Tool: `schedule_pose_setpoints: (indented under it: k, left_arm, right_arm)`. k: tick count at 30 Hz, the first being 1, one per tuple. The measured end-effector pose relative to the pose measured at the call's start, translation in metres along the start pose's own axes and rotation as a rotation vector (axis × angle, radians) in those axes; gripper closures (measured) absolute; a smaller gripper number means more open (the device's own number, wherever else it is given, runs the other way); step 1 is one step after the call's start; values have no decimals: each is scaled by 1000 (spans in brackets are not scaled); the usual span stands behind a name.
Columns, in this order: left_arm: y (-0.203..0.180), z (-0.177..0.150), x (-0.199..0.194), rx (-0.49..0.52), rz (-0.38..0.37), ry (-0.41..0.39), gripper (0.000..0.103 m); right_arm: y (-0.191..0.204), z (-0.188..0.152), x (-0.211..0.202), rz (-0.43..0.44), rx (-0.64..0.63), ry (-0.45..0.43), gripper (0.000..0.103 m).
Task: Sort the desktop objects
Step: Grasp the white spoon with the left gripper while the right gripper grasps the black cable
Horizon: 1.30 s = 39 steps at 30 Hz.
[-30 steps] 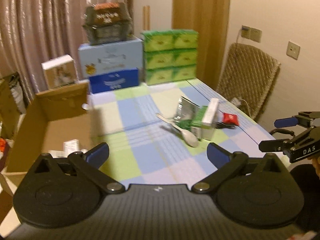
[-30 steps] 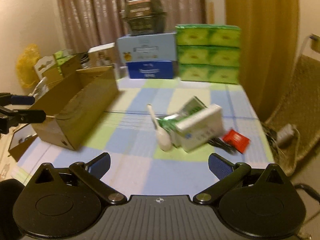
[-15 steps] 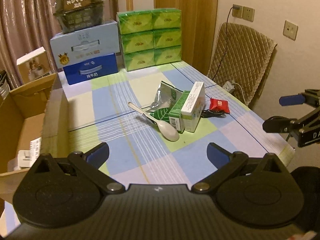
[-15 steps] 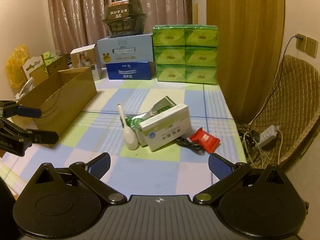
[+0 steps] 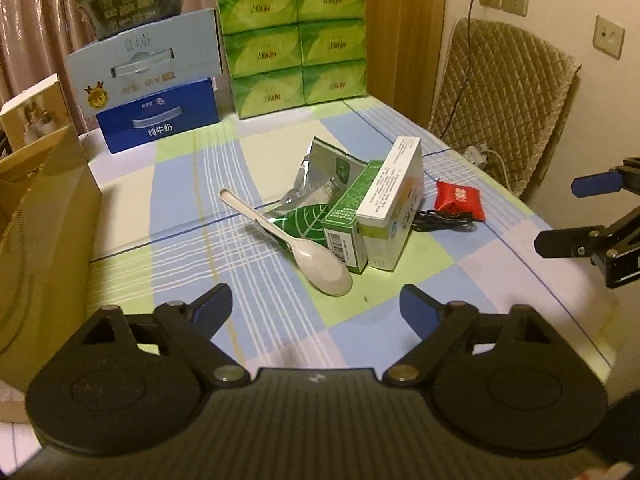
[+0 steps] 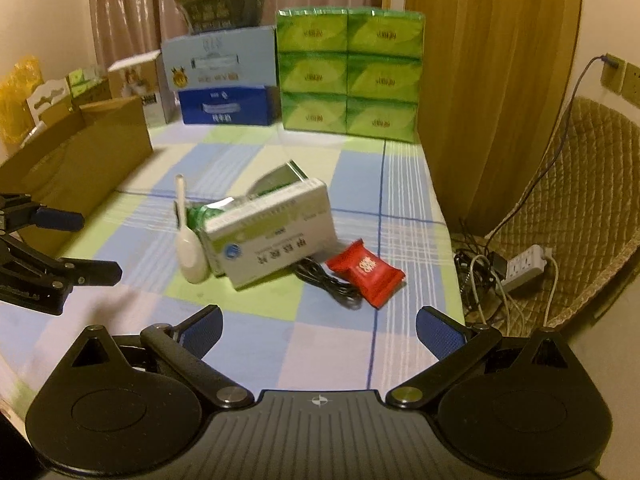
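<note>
A small pile lies mid-table: a white plastic spoon (image 5: 296, 242) (image 6: 187, 240), a white medicine box (image 5: 394, 204) (image 6: 276, 232), a green box (image 5: 346, 216), a silver-green foil pouch (image 5: 320, 176), a black cable (image 5: 444, 216) (image 6: 332, 284) and a red candy packet (image 5: 458, 198) (image 6: 364, 272). My left gripper (image 5: 316, 308) is open and empty, just short of the spoon's bowl. My right gripper (image 6: 318, 330) is open and empty, near the table's front edge before the cable and candy. Each gripper shows in the other's view, left (image 6: 76, 244), right (image 5: 576, 216).
An open cardboard box (image 5: 44, 216) (image 6: 80, 156) stands at the left. Stacked green tissue packs (image 5: 296, 44) (image 6: 348, 72), blue cartons (image 5: 160, 120) (image 6: 224, 106) and a dark basket stand at the back. A padded wicker chair (image 5: 500, 100) and a power strip (image 6: 524, 264) are beyond the right edge.
Both grippers have moved forward toward the pile, which now looks larger. The left view has swung right, away from the cardboard box. Both stay open.
</note>
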<state>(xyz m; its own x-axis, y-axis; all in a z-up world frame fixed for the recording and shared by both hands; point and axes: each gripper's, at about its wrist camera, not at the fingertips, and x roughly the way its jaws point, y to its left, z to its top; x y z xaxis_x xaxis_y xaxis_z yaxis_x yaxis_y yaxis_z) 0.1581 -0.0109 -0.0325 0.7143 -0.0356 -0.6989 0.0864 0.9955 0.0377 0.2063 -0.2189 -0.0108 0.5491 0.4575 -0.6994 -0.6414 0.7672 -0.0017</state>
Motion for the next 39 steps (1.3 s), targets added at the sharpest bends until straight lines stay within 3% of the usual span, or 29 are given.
schedule_pose_setpoints:
  k: [10,17,19,25,31,39]
  left_arm:
    - [-7,-1,59,-46,30,28,43]
    - [-9,1,83,-59,26,38,48]
    - [-8,1,87,-65,24,40,54]
    - [-1,-3,88,-66,27,49,86]
    - [16,-11,71,-81,-1,75,97]
    - [26,-28,46,-81,-53,110,99]
  right_arm:
    - [-8,-1,50,21,-72,50,23]
    - [-9,-1,71,37,-98,62,26]
    - [-9,0,75,40,-103,65,26]
    - [-9,0,82,48,-126,75,27]
    - [-6,0,88,60,-147,82,36]
    - [2,8,103,47,-211,79,49]
